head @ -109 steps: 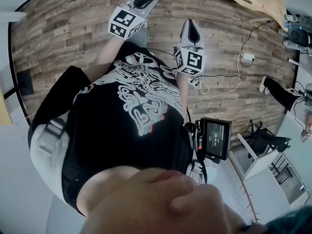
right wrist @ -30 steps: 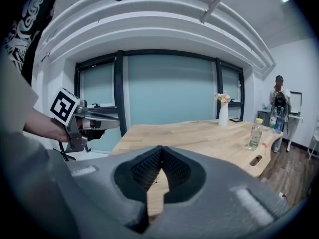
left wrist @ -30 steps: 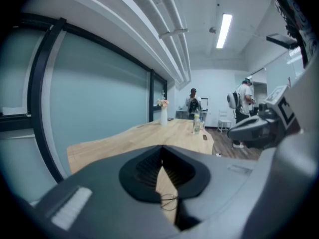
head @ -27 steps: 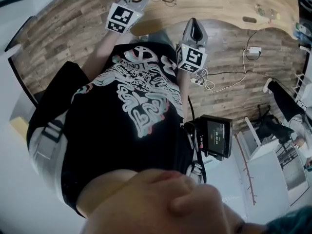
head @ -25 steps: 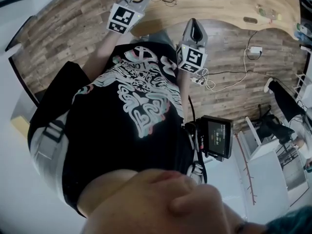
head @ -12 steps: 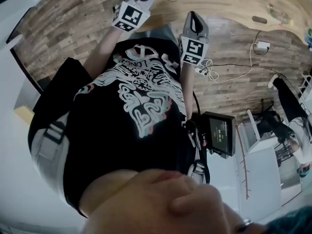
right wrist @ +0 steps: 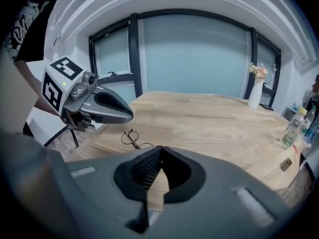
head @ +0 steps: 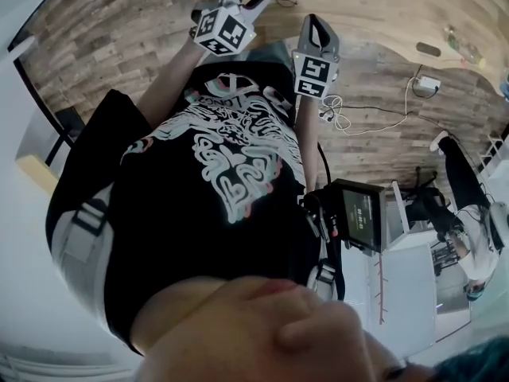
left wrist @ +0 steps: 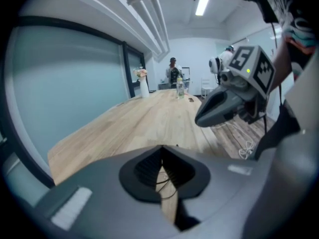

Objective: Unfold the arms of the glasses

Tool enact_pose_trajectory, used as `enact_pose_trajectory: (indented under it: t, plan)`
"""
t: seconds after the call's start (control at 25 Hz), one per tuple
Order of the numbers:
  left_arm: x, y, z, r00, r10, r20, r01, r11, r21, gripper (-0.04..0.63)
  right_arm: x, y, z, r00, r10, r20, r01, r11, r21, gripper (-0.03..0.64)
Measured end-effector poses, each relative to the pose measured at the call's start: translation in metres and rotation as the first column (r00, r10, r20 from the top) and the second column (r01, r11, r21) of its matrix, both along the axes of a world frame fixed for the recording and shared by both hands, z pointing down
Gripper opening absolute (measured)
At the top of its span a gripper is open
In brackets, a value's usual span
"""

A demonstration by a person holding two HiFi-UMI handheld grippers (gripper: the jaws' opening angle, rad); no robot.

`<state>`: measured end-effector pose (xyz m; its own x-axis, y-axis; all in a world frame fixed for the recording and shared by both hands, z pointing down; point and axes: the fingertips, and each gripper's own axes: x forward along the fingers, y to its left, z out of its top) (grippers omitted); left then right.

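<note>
With both pairs of jaws closed on nothing, the thin dark wire-rimmed glasses (right wrist: 130,138) lie on the pale wooden table (right wrist: 209,116) just beyond and below the left gripper (right wrist: 128,116) tips, farther forward-left of the right gripper (right wrist: 160,151).

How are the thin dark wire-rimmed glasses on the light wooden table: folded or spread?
Cannot tell. The thin wire-rimmed glasses lie on the wooden table, but are too small to show their arms.
</note>
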<state>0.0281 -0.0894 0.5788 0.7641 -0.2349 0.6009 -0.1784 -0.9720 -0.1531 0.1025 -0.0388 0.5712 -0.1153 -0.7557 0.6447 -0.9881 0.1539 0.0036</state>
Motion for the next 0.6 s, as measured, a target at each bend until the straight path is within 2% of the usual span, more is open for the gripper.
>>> enact_pose_trajectory:
  t: [0.16,0.28,0.4,0.6]
  plan:
    - [0.002,0.016,0.012,0.995,0.076,0.062,-0.079,0.995,0.052,-0.011,-0.005,-0.001,0.010,0.998,-0.047,-0.030,0.046,0.999,-0.019,0.000]
    - [0.005,0.027,0.019,0.986,0.130,0.105,-0.136,0.989,0.056,-0.011,-0.010,-0.004,0.011,0.994,-0.091,-0.066,0.090,0.996,-0.011,0.000]
    - [0.004,0.036,0.030,0.966,0.196,0.170,-0.206,0.977,0.049,-0.011,-0.017,-0.008,0.011,0.977,-0.169,-0.133,0.165,0.986,-0.034,0.000]
    - [0.000,0.043,0.036,0.948,0.245,0.201,-0.257,0.966,0.034,-0.011,-0.036,-0.009,0.022,0.953,-0.258,-0.161,0.248,0.966,-0.078,0.002]
